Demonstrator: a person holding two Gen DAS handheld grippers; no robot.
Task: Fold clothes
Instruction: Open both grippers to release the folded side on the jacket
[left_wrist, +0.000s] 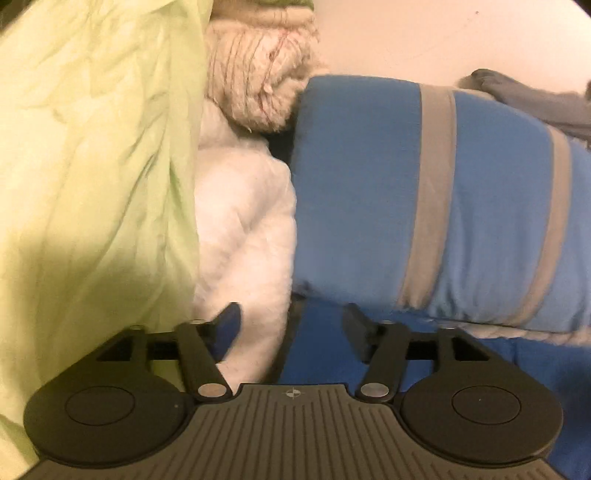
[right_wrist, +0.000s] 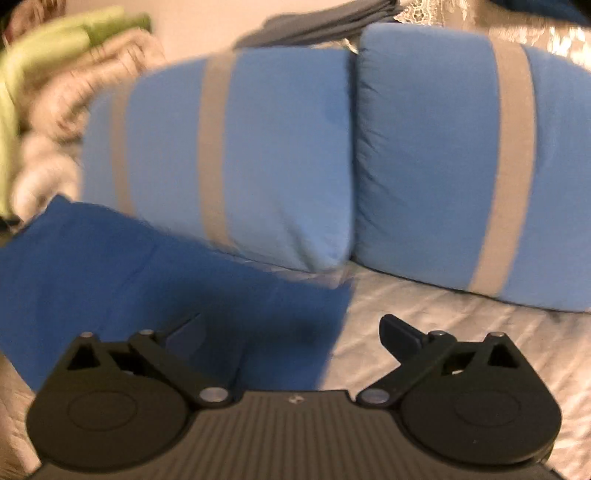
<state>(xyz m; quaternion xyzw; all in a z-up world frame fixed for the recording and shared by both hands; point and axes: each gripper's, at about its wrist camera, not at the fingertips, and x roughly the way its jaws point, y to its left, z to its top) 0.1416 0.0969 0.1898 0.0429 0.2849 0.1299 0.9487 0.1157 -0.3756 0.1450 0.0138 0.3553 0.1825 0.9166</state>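
A dark blue garment lies spread on the silvery bedspread, its right edge running down the middle of the right wrist view. My right gripper is open just above it, the left finger over the cloth, the right finger over the bedspread. In the left wrist view the same dark blue cloth lies under my left gripper, which is open and holds nothing. The left finger sits against a white fluffy blanket.
Two light blue pillows with grey stripes stand behind the garment. A pale green cloth hangs at the left, with a beige fluffy towel behind it. Grey folded clothes lie on top of the pillows.
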